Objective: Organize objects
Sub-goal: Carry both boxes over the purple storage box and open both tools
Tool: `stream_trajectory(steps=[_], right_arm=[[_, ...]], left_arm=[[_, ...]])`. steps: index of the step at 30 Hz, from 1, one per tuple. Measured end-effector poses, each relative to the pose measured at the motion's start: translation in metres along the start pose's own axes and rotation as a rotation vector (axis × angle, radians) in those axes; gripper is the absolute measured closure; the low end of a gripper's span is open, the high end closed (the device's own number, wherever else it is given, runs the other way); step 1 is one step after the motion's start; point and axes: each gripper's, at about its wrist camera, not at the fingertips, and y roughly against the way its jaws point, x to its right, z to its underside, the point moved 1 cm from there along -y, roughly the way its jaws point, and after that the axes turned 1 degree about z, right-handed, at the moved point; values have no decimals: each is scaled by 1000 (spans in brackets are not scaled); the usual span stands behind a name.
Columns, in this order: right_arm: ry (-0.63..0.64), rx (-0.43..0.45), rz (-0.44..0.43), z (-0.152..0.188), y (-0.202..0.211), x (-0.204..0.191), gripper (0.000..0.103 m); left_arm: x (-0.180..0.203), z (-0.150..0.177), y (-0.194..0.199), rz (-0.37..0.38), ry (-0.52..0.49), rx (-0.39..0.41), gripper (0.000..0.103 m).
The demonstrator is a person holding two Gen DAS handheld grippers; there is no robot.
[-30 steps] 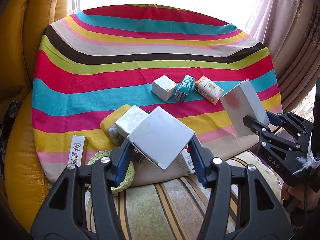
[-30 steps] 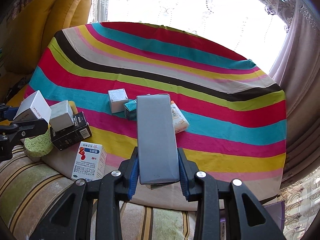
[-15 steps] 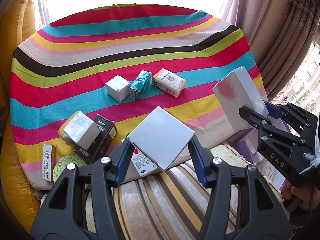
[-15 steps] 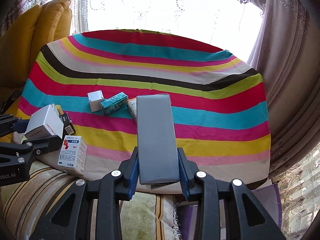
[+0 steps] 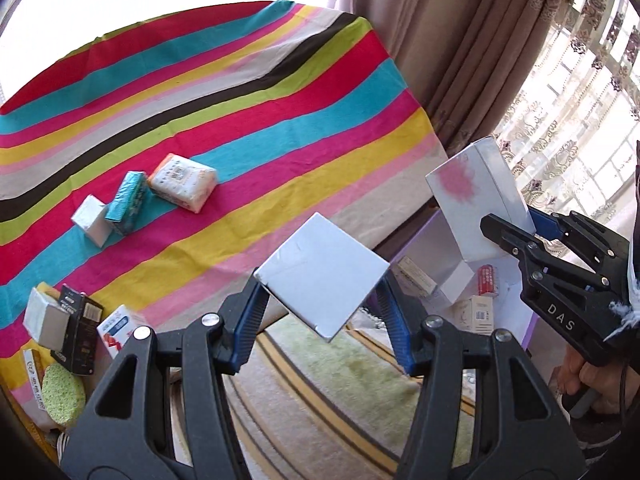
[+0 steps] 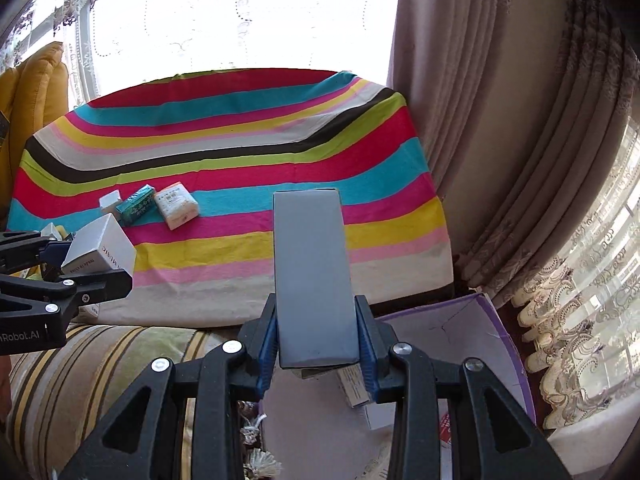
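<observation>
Left tool [image 5: 320,304]: clamped on a square white box [image 5: 326,276], held tilted on its corner above the striped cushion [image 5: 320,380].
Right tool [image 6: 316,344]: clamped on a tall grey box [image 6: 314,276], upright above the purple bin [image 6: 496,344] (packets lie inside it).
Near table edge: black box [image 5: 78,334], green sponge [image 5: 62,396], at the left.
Table [image 5: 240,120]: striped cloth; small white cube [image 5: 91,220], teal packet [image 5: 128,202] and orange-white packet [image 5: 184,182] side by side, further back.
</observation>
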Motion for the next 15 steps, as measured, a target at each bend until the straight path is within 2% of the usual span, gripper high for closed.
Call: stream_trajectory(steps=[11,12,13,14,15], right_arm=[[-92,22,99,11,19,52,65],[-98,25,104,13,20,56,63],[-103,31,105,15,22,59,60],[-107,40,108,16,24,61,51],[-111,52,116,18,28,63,37]], left_arm=[[70,1,-35,145,-167,-105,44],[76,1,-38,165,-179,-114,43],[81,1,-39,181,-187,-124,37],[86,1,-39,194,-194,-130,33],[89,1,-39,200,-198,-131,23]])
